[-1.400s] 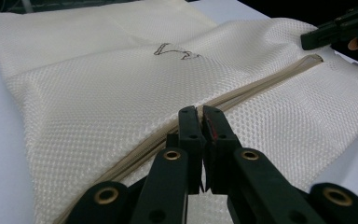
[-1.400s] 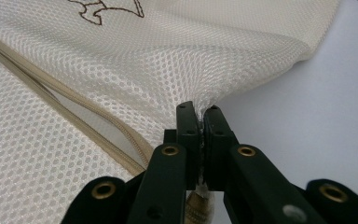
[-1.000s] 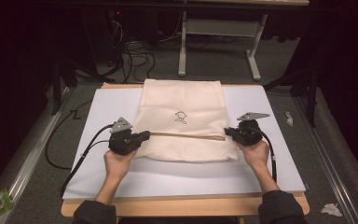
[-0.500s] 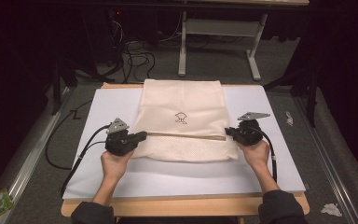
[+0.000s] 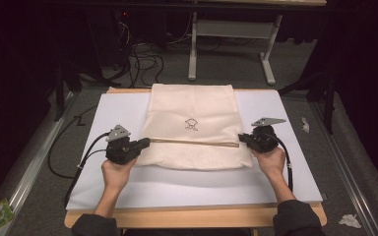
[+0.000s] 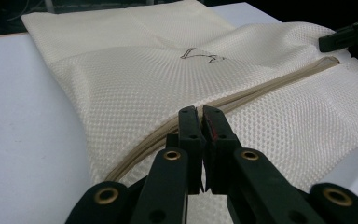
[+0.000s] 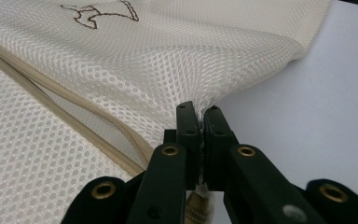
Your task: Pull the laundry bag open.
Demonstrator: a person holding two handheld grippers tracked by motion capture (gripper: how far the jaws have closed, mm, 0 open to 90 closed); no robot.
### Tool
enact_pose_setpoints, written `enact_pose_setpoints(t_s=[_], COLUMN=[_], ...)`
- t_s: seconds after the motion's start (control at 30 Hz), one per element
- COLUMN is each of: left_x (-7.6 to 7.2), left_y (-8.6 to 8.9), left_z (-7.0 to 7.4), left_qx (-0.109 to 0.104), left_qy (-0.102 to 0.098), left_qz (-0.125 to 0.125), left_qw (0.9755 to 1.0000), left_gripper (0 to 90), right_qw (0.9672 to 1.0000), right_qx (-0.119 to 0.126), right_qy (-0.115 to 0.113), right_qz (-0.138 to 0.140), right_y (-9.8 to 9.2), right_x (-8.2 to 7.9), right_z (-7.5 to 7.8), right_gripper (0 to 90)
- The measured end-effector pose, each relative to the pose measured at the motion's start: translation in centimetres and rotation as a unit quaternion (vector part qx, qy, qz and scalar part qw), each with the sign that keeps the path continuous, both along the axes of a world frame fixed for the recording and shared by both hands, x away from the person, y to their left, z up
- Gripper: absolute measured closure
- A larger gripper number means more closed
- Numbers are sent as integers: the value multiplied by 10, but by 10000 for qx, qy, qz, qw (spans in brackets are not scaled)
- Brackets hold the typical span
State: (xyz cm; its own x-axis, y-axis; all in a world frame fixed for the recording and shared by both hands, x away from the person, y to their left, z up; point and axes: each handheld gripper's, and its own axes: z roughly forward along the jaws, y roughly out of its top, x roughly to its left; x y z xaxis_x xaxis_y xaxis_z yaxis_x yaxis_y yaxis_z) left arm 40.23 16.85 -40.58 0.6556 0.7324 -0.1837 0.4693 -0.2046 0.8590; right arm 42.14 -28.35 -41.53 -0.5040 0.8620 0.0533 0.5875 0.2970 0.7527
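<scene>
okay, i've got the mesh bag lying flat in the middle of the white board, its long axis running away from me toward the far edge of the table, open top somewhere out there, the small embroidered logo sitting upright as i look at it. the zipper cuts straight across the bag, side to side, on the near half, so it lies square to the long axis. my left gripper is at the zipper's left end, jaws pointing inward to the right, the hand under it palm down with the forearm coming up from the near edge at a slight slant. my right gripper mirrors it at the bag's right edge, jaws pointing left, hand tucked behind it, wrist fairly straight. from the left gripper view, the left gripper has its jaws pressed together with the fabric beside the zipper pinched between them, and it also catches the other gripper's black tip far across the bag. from the right gripper view, the right gripper is clamped tight on the bag's side seam, the mesh puckering up into the jaws, and here i can see the zipper gapes a little with pale lining inside, which the high view is too coarse to give me. the weave of the mesh reads clearly here too.
</scene>
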Motion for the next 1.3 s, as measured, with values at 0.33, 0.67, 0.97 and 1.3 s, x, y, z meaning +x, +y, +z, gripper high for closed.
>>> enact_pose_setpoints(t_s=[0.33,0.67,0.97,1.3], left_x=[0,-1,-1,-2], left_y=[8,13,15,21], left_z=[0,1,1,1], left_qx=[-10,-27,-70,-65], left_qy=[-17,-22,-48,-43], left_qz=[79,133,153,225], left_qw=[10000,9999,9998,9997], left_gripper=[875,875,875,875], right_qw=[10000,10000,9998,9998], right_qx=[13,-23,-39,-52], right_qy=[-20,-8,-163,-164], right_qz=[-32,-73,-43,-62], right_y=[-1,-3,-2,-3], right_x=[0,1,-1,0], right_z=[3,3,6,6], right_gripper=[889,889,889,889])
